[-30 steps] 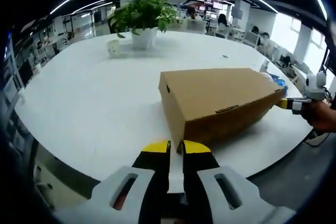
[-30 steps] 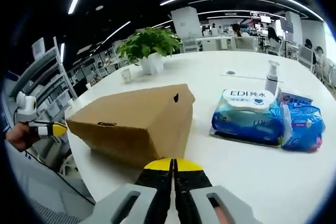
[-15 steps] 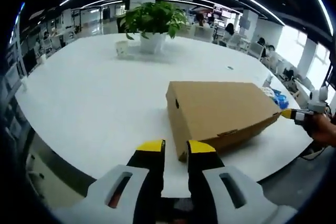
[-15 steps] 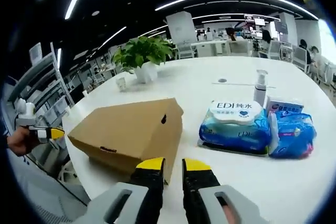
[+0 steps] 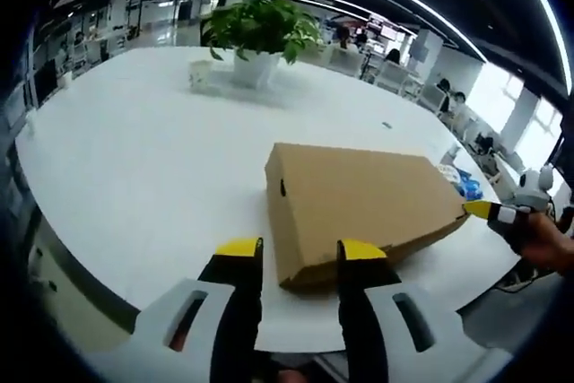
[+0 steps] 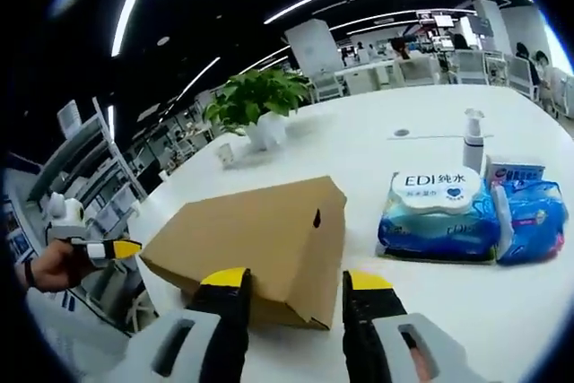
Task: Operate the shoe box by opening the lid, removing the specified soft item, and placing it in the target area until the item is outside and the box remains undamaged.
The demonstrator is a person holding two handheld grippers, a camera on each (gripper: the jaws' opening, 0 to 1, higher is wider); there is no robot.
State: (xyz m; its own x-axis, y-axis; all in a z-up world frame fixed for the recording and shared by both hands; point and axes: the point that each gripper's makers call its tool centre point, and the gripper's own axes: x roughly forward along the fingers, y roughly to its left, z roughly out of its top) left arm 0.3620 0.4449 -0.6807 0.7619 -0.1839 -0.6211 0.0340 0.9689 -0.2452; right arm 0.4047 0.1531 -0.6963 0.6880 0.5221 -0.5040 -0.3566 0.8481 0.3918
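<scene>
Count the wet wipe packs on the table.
2: the EDI pack right of the shoe box, and a blue pack touching its far side. Others may hide behind them.

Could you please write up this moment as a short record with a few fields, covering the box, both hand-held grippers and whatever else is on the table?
Box: brown shoe box, lid shut, flat on the white table.
Left hand-held gripper: open, one end of the box between its jaws.
Right hand-held gripper: open, at the opposite end of the box.
Beside box: wet wipes pack, blue packet, pump bottle.
Far side: potted plant, small cup.
</scene>
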